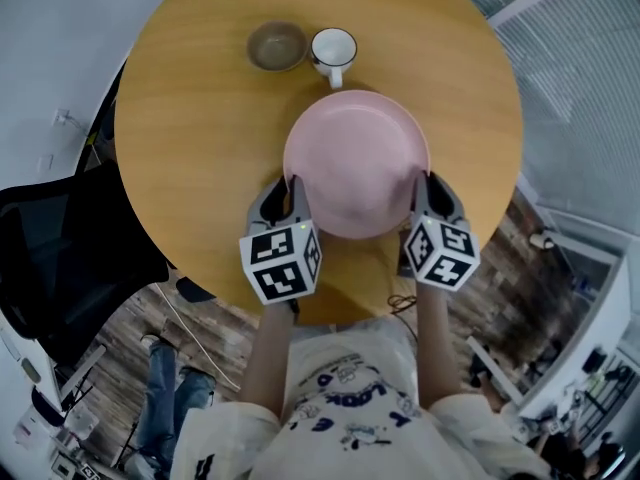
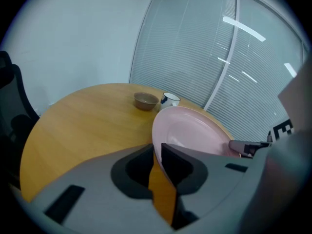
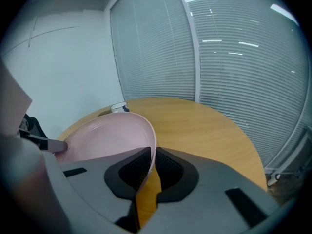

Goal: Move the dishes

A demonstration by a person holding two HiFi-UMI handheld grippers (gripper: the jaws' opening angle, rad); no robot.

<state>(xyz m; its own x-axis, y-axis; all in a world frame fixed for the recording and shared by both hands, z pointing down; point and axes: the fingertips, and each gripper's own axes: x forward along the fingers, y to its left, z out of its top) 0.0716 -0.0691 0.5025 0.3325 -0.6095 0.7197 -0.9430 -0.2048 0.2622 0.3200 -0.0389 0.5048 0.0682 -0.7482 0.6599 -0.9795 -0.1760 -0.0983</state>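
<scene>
Head view looks down on a round wooden table (image 1: 200, 118) with the pink plate (image 1: 357, 163) over its near half. The left gripper (image 1: 293, 193) is clamped on the plate's left rim and the right gripper (image 1: 422, 186) on its right rim. Each gripper view shows the rim pinched between the jaws. A white mug (image 1: 333, 48) sits just beyond the plate's far rim, beside a brown bowl (image 1: 277, 45). Bare wood spreads wide to both sides, and the near table edge lies under the marker cubes (image 1: 280, 260). The cubes bear black-and-white squares, and the shirt print (image 1: 350, 398) is too blurred to read.
</scene>
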